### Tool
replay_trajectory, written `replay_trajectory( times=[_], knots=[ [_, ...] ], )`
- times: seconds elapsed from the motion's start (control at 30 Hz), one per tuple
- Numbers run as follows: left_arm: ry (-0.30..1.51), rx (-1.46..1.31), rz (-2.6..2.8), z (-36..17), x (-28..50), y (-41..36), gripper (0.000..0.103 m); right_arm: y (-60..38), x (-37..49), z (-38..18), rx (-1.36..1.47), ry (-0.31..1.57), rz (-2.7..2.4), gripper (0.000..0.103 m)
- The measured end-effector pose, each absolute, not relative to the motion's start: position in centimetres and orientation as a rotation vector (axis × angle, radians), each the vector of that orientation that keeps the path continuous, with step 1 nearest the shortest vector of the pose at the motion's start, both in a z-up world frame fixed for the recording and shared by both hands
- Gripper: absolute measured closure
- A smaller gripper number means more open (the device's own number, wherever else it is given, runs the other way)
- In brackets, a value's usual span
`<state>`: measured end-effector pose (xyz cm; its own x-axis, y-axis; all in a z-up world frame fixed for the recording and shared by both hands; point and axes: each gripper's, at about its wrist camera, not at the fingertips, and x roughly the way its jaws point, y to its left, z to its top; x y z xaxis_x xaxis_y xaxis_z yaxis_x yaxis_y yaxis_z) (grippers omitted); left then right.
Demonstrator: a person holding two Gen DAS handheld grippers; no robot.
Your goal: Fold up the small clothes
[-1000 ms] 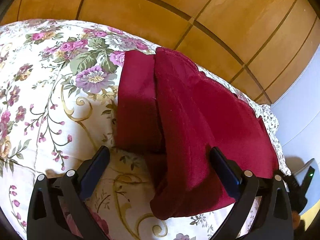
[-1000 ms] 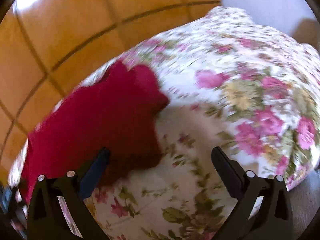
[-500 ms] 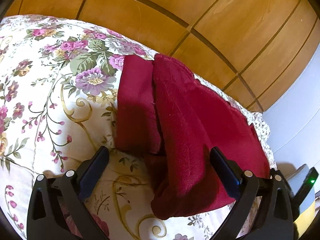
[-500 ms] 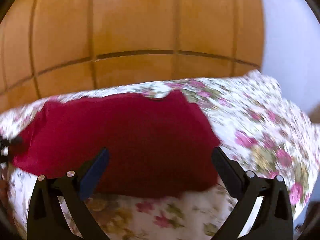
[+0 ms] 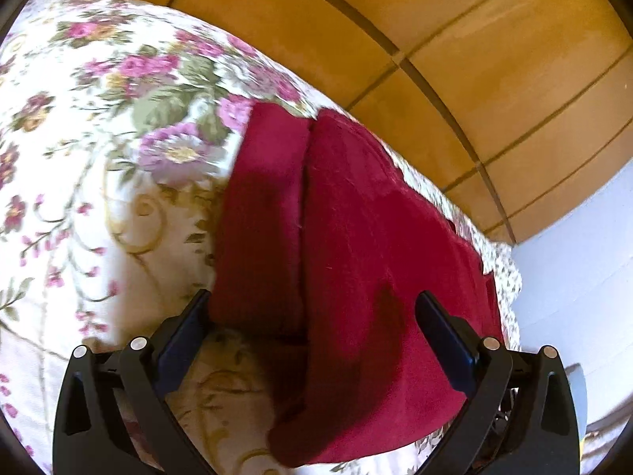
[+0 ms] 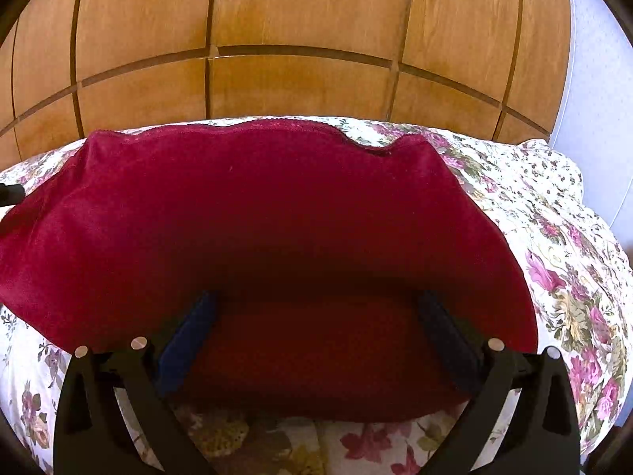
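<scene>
Though earlier oblique, garment now centred.

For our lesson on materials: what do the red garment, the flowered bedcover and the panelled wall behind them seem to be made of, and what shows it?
Red garment: soft knit or fleece, matt, with a fuzzy nap and fine loose fibres. Flowered bedcover: thin printed woven cloth, probably cotton, creased and matt. Panelled wall: wood or wood veneer, with visible grain, grooved joints and a slight sheen.

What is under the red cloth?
The red cloth lies on a flowery bedspread, which shows all around it. The cloth is folded, so a lower red layer peeks out beneath the top one. Anything else underneath is covered.
</scene>
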<state>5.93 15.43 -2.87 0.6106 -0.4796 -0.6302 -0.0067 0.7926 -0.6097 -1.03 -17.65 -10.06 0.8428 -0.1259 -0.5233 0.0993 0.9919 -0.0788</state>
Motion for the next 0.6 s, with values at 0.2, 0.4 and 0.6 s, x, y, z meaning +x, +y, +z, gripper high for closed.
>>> replay_trajectory(
  times=[0.2, 0.4, 0.6],
  knots=[
    [0.92, -0.527, -0.269, -3.3, 6.8, 13.9, 0.004, -17.5, -1.2, -10.1, -0.047, 0.55, -0.121, 0.002],
    [0.944, -0.764, -0.288, -3.8, 7.0, 15.9, 0.004, -17.4, -1.1, -10.1, -0.047, 0.549, -0.121, 0.002],
    [0.977, -0.7, -0.278, -3.9, 6.7, 14.7, 0.052, -17.5, -1.2, -10.1, -0.046, 0.549, -0.121, 0.002]
  ],
)
